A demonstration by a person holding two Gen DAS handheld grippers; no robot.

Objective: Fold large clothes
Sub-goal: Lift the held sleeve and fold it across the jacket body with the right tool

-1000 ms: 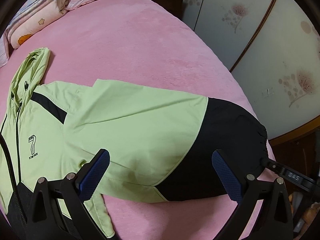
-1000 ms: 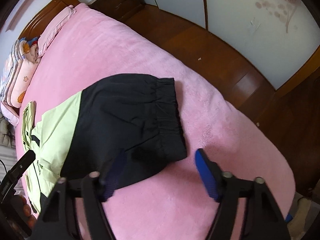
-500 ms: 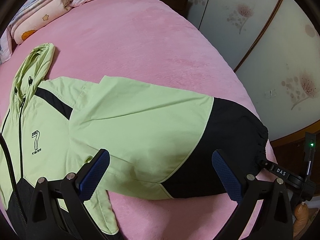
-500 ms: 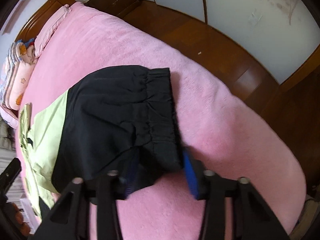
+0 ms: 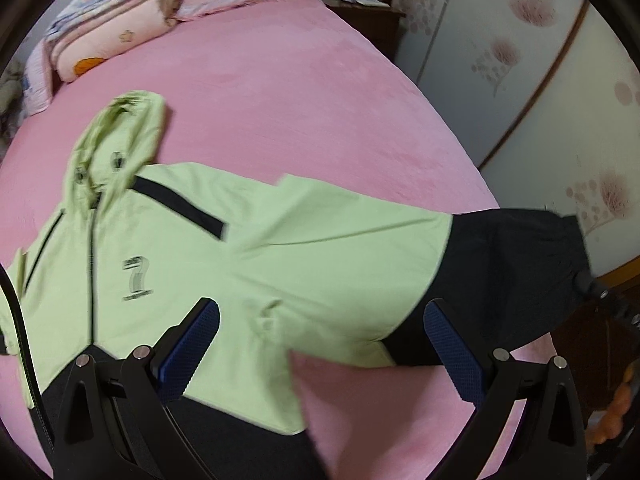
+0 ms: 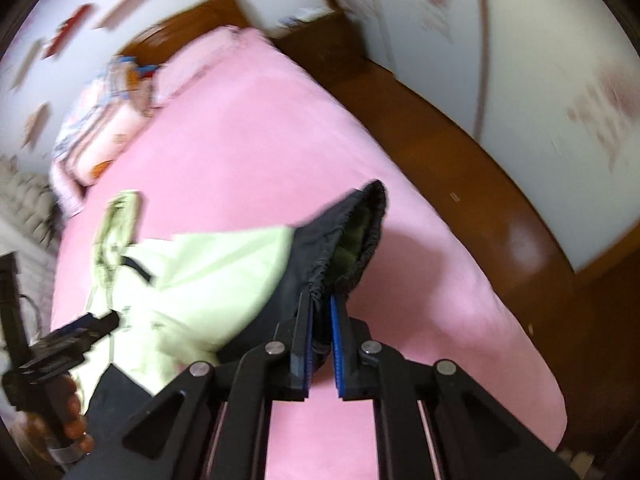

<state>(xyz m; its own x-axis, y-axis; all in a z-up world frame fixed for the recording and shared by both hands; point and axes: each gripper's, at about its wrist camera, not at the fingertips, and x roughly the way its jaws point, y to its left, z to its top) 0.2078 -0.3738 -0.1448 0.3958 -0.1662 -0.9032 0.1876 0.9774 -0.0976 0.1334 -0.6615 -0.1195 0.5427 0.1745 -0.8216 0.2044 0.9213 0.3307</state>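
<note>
Lime-green and black hooded jacket (image 5: 248, 264) lies front-up, spread across pink bed (image 5: 304, 92). Right gripper (image 6: 320, 312), jaws closing, pinches black cuff (image 6: 352, 236) of sleeve, cuff raised off bed. Left gripper (image 5: 320, 344) gapes wide, empty, above jacket. Judgement: first sleeve fold barely begun; body, hood, other sleeve remain unfolded.

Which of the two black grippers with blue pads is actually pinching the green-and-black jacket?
The right gripper: its jaws are closing on the jacket's black elastic cuff. The left gripper gapes wide above the jacket, gripping nothing.
</note>
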